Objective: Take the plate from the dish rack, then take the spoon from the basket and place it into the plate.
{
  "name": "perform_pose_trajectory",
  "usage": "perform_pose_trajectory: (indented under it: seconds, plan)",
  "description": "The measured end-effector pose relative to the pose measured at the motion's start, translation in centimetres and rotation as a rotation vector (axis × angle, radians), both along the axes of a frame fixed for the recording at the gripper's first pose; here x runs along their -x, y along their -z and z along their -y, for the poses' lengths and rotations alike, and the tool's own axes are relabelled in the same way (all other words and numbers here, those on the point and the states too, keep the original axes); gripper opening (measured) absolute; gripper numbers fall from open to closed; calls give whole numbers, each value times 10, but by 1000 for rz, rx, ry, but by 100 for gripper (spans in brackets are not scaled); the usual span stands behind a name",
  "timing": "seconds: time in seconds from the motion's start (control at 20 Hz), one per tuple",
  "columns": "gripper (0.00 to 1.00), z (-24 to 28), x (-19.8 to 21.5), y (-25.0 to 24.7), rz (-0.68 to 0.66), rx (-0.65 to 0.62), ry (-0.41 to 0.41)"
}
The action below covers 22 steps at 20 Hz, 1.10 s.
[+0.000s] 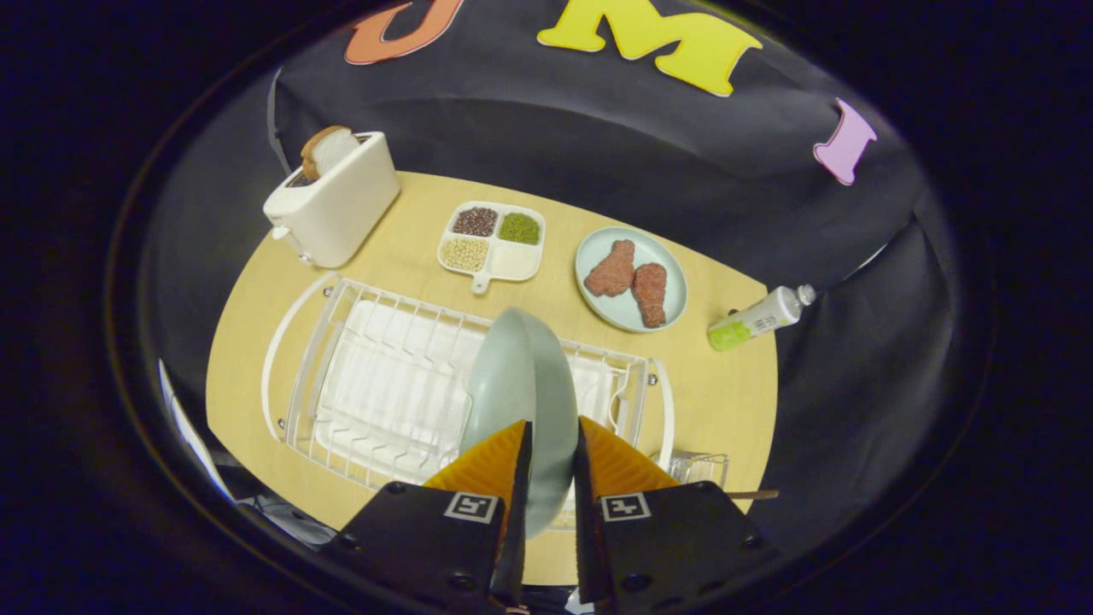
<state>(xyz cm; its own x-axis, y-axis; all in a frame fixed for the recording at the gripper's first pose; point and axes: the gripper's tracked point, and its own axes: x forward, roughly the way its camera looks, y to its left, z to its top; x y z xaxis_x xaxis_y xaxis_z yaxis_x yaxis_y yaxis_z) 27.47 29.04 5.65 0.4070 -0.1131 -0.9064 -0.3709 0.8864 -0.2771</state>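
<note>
Gripper view: gripper (552,444) clamps one plate (521,384) above one dish rack (376,384)

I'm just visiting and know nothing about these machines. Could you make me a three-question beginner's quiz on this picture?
1. True or false: the gripper grips the grey-green plate by its rim.
2. What sticks out of the toaster? A) bread B) a fork C) nothing
3. How many pieces of meat lie on the pale blue plate?

Key: 1 true. 2 A. 3 two.

plate (521,384) lower rim hidden btwn tongs (552,444), basket (700,468) partly hidden
</note>
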Motion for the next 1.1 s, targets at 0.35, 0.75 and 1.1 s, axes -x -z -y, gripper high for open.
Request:
perform_pose_trajectory:
  seconds: [0.35,0.75,1.1]
  plan:
    - [18,-7,16,-44,113,58,-85]
    - [18,43,119,-24,60,-169,-87]
    - [18,88,196,55,9,-435,53]
